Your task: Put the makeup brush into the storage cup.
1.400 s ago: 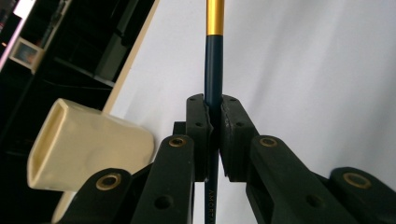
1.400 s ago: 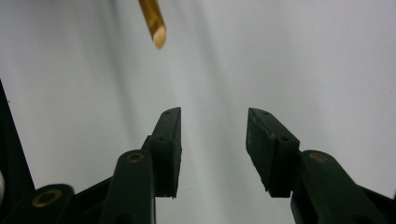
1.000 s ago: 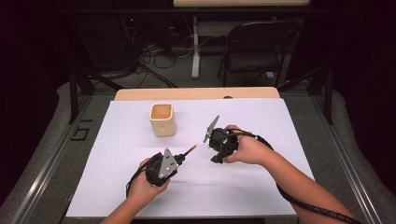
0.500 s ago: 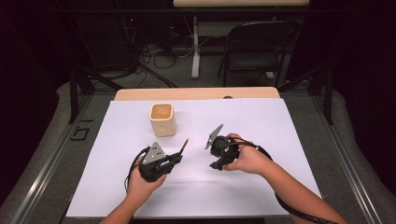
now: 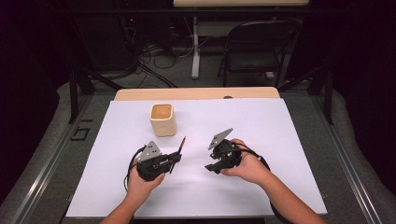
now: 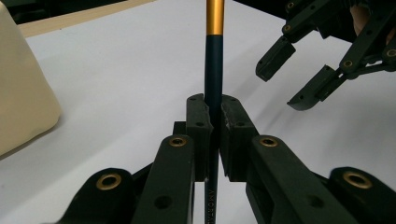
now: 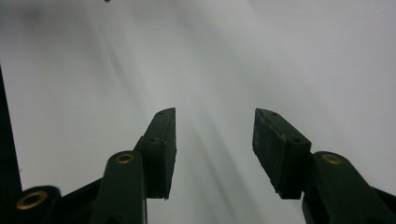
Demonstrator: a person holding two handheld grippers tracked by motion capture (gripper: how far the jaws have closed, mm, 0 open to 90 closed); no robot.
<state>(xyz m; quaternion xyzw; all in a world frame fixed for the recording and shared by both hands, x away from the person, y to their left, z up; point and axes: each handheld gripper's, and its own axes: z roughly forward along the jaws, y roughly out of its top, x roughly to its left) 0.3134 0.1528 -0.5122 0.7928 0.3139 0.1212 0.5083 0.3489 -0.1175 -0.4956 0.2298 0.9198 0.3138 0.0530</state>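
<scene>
A dark blue pencil (image 6: 214,60) with a gold band is clamped between the pads of my left gripper (image 6: 215,116). In the high view the pencil (image 5: 181,145) sticks out past the left gripper (image 5: 173,159) and points toward the back of the table. My right gripper (image 5: 211,163) sits a short way to its right, low over the white sheet, with its jaws turned toward the left gripper. In its own view the right gripper (image 7: 215,135) has nothing between its jaws, which have just been opening. The left gripper view shows the right gripper (image 6: 289,77) at the upper right.
A cream square cup (image 5: 162,120) stands on the white sheet (image 5: 280,121) behind the left gripper, and shows as the cup (image 6: 23,93) at the left edge. A wooden table edge (image 5: 196,93) runs behind the sheet. A folding chair (image 5: 252,46) and cables lie beyond.
The right gripper has come lower and nearer the front edge, its jaws wider apart. The left gripper has shifted slightly left, and the pencil now points more toward the back.
</scene>
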